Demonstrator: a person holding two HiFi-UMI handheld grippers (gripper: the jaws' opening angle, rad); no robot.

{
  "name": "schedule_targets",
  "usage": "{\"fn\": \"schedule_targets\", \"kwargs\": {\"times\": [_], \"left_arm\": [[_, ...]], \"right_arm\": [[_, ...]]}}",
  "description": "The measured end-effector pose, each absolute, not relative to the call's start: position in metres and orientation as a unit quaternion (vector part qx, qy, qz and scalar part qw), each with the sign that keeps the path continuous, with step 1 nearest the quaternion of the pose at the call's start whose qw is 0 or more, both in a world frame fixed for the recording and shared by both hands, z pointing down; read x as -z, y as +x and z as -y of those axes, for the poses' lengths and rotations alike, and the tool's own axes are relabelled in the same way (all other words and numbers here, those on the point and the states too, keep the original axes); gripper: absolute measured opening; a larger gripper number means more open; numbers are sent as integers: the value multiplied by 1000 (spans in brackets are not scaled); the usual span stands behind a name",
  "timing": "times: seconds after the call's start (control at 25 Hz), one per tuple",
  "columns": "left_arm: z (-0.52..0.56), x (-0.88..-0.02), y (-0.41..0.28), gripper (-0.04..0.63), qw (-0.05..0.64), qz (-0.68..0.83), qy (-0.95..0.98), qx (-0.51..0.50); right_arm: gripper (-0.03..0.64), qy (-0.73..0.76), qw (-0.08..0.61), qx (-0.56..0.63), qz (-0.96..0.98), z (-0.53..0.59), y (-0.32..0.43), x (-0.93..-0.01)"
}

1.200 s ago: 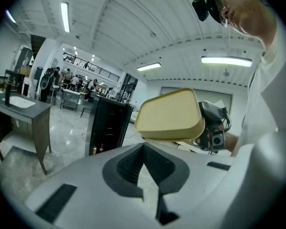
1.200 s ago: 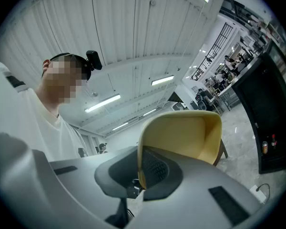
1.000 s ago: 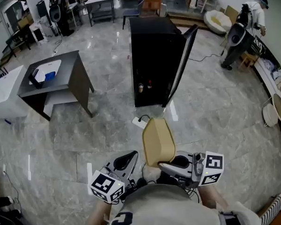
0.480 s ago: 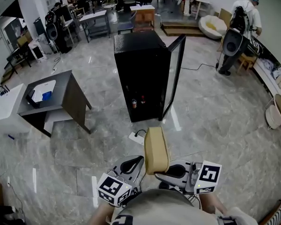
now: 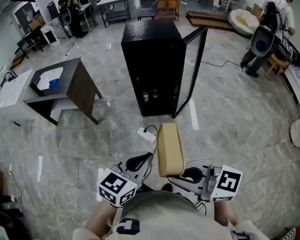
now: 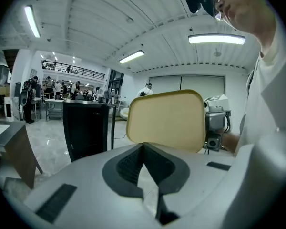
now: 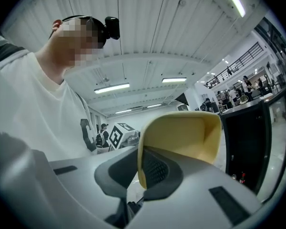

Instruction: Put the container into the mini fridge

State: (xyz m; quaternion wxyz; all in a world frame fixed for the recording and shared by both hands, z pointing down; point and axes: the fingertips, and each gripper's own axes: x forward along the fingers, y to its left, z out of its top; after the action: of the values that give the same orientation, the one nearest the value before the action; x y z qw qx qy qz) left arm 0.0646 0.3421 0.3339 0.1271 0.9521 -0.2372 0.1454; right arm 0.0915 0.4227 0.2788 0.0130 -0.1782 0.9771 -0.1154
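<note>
A grey desk (image 5: 65, 81) stands far left. The left gripper (image 5: 142, 160) has its jaws pressed together, holding nothing. The black mini fridge (image 5: 152, 59) stands well ahead, its door (image 5: 192, 66) open. The tan container (image 5: 170, 149) stands on edge, away from the fridge, pinched at its rim by the right gripper (image 5: 180, 176).

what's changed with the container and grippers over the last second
The container has turned slightly, from showing more of its broad face to nearly edge-on, pointing toward the mini fridge. Nothing taken or let go: the right gripper stays shut on it, the left gripper stays shut and empty, the fridge door open.
</note>
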Motion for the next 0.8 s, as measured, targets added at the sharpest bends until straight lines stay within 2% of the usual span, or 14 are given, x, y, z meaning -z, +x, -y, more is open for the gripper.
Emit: {"fn": "schedule_targets", "kwargs": {"times": [0.2, 0.6, 0.8], "left_arm": [[-328, -330, 72, 57, 94, 255, 951, -149], [-288, -347, 68, 57, 124, 250, 949, -145], [-242, -348, 46, 57, 125, 245, 953, -131]], "right_arm": [[32, -180, 19, 122, -976, -415, 101, -287], [32, -216, 4, 150, -965, -373, 108, -300], [32, -267, 58, 196, -942, -316, 107, -294]]}}
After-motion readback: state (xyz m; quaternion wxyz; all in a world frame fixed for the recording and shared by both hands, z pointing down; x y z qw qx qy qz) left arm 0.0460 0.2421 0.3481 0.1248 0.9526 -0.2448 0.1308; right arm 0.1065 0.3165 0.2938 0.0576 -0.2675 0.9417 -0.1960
